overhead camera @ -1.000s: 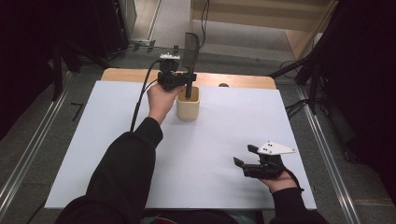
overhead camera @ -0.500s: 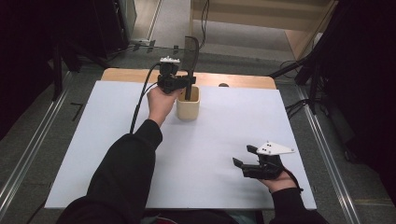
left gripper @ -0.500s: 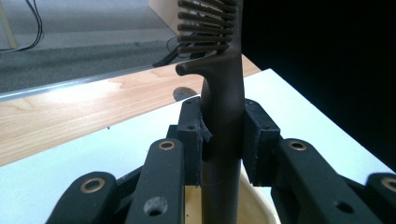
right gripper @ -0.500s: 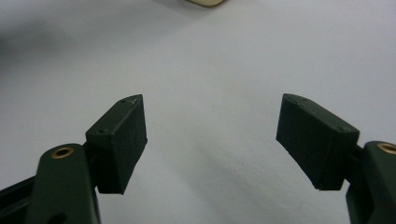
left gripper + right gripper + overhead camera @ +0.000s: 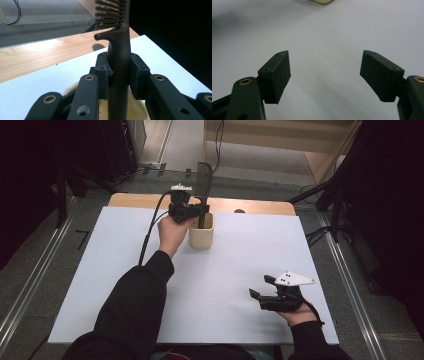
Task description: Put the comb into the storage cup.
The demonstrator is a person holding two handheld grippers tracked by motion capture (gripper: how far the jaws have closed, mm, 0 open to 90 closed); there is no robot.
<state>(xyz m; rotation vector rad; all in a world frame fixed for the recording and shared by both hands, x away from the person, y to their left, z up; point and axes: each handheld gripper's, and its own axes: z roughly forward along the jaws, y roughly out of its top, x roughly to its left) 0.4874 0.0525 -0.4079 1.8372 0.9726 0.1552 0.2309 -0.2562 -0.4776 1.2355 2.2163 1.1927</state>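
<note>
Left gripper clamped on the handle of a dark brown comb, held upright, teeth at the top. Comb's lower end stands inside a cream cup near the middle of the bench's far edge. Right gripper wide open, holding nothing, resting near the bench's near right corner, well apart from the cup.

Comb: looks like rigid plastic, matte, slim flattened handle widening to a row of thin teeth. Judged light and stiff; the smooth handle could slip or swivel between the pads. Best hold is the plain handle below the teeth, as now; the teeth look easy to bend or snap.

Cup: smooth-walled, round, probably light and easy to tip. White bench surface flat, matte; wood strip along far edge.
</note>
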